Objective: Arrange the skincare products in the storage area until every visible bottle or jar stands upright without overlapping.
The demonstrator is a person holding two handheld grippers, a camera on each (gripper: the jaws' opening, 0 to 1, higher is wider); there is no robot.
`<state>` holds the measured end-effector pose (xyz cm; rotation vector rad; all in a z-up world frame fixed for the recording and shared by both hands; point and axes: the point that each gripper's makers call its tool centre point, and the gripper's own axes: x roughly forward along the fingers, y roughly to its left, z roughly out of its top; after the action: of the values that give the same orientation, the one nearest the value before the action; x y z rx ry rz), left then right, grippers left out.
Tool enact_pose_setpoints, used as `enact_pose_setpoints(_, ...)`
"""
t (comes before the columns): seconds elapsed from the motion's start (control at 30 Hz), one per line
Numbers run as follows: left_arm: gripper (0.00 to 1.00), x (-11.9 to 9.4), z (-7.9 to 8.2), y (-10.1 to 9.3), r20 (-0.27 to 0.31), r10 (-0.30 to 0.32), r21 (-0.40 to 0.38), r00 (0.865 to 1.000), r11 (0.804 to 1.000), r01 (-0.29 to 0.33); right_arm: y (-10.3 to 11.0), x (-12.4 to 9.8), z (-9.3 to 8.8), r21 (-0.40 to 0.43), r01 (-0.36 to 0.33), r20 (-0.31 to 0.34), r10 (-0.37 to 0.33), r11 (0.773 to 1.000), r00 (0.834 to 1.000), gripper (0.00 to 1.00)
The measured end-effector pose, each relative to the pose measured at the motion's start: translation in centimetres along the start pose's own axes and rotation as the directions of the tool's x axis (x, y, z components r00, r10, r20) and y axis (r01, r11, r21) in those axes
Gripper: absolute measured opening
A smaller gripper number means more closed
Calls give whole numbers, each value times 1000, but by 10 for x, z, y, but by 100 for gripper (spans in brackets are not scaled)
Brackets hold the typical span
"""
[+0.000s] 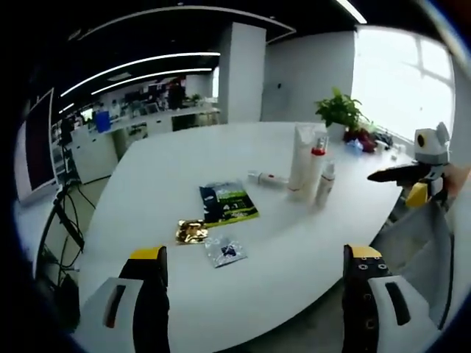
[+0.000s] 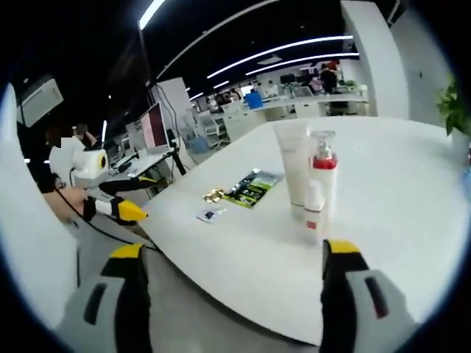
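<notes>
- A large white table (image 1: 243,169) with a rounded edge takes up the middle of the left gripper view; most of its top is bare, with wide open surface on every side of the items.
- Going left to right in the left gripper view: a small gold packet (image 1: 191,231) and a small clear packet (image 1: 225,251) lie near the front edge, with a dark and green flat pouch (image 1: 228,201) just behind them.
- Further right, a small tube (image 1: 266,179) lies flat on its side.
- Beside it stand three upright containers close together: a tall white tube (image 1: 300,160), a bottle with a red pump (image 1: 315,170) and a short white bottle (image 1: 325,184).
- A green potted plant (image 1: 339,112) sits at the far edge by the window.
- The left gripper (image 1: 254,294) is held off the near edge of the table, its two yellow-tipped jaws wide apart with nothing between them.
- The right gripper (image 1: 412,176) enters that view from the right, off the table's right edge.
- In the right gripper view, the right gripper (image 2: 232,294) is held off the table's edge, jaws spread wide and empty, with the three upright containers straight ahead.
- At the left of that view, a person's hand holds the left gripper clear of the table.
</notes>
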<state>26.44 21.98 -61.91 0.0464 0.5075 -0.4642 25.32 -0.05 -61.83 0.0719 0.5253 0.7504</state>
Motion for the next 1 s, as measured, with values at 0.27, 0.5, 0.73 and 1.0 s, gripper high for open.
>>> enact_pose_setpoints(0.27,97,0,2,7,32,8,-42,999,999,-7,-10,3,27,-47,-2,-8,2,999,1000,100)
enact_pose_setpoints(0.5,97,2,-2,0,15,-16,-13,1000,1000,16,-39,12,69,-112,21,-27,-24,994,999,100)
enact_pose_setpoints(0.73,93,2,-6,-3,-5,-49,-53,999,997,48,-56,34,118,-195,13,-46,-23,981,999,97)
enact_pose_setpoints(1.0,92,0,-4,1,9,-37,-80,999,996,38,-64,67,169,-274,-31,-50,18,961,999,95)
